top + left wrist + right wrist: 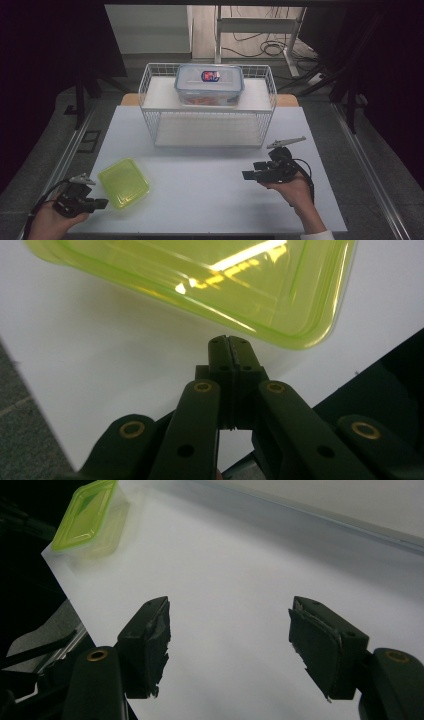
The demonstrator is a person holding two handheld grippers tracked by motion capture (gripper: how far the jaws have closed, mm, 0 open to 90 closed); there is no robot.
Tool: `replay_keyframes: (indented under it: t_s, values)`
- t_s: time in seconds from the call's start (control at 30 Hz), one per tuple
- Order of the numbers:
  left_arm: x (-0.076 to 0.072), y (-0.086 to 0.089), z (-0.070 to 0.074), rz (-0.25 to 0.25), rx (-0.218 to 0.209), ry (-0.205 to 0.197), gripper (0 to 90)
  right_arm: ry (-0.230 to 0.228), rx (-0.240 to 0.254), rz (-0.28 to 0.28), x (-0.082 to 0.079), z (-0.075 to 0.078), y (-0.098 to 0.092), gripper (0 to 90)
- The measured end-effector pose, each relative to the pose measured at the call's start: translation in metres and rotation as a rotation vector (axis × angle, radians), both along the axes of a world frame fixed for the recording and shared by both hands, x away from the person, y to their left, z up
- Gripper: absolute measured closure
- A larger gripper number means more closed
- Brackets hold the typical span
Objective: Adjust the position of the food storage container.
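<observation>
A yellow-green lidded plastic box (123, 182) lies on the white table top (210, 200) at the front left. My left gripper (102, 203) sits just to its front-left, near the table's corner. In the left gripper view its jaws are pressed together (230, 346) with nothing between them, a short way from the box's rim (210, 280). My right gripper (248, 175) rests in a hand at the front right, pointing left across the table. Its jaws stand wide apart (230, 612) over bare table, with the green box (90, 517) far off.
A white wire rack (150, 82) stands at the back middle of the table. A clear food container with a blue-edged lid (209, 82) sits on its upper shelf. The table's front-left corner edge lies close under my left gripper.
</observation>
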State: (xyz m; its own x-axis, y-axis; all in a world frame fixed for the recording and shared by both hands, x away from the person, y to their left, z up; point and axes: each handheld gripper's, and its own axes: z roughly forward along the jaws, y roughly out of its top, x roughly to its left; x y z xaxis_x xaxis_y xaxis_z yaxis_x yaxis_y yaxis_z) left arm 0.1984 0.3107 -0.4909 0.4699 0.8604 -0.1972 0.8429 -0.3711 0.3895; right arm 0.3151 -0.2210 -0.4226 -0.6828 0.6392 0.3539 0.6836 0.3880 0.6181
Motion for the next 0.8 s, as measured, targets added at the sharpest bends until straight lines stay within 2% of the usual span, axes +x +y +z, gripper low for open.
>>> replay_keyframes:
  t_s: [0.1, 0.23, 0.33, 0.5, 0.67, 0.8]
  values:
    - [0.001, -0.005, -0.004, -0.007, 0.000, 0.007, 89.7, 0.002, -0.002, 0.006, 0.000, -0.001, 0.001, 32.6]
    - [0.005, -0.013, -0.003, -0.024, 0.001, 0.001, 89.7, 0.001, -0.001, 0.007, 0.001, -0.001, 0.002, 32.6]
    - [0.009, -0.021, -0.001, -0.030, -0.015, -0.004, 89.6, -0.001, 0.005, 0.009, 0.001, -0.001, 0.001, 32.6]
    - [0.021, -0.044, -0.006, -0.056, -0.014, -0.003, 89.6, 0.001, 0.007, 0.006, 0.001, -0.002, 0.001, 32.6]
    - [0.028, -0.058, -0.009, -0.061, -0.015, 0.000, 89.2, 0.001, 0.006, 0.007, 0.001, -0.003, 0.000, 32.6]
    - [0.030, -0.066, -0.012, -0.048, -0.043, -0.006, 89.3, 0.003, 0.009, 0.003, 0.001, -0.003, -0.001, 32.6]
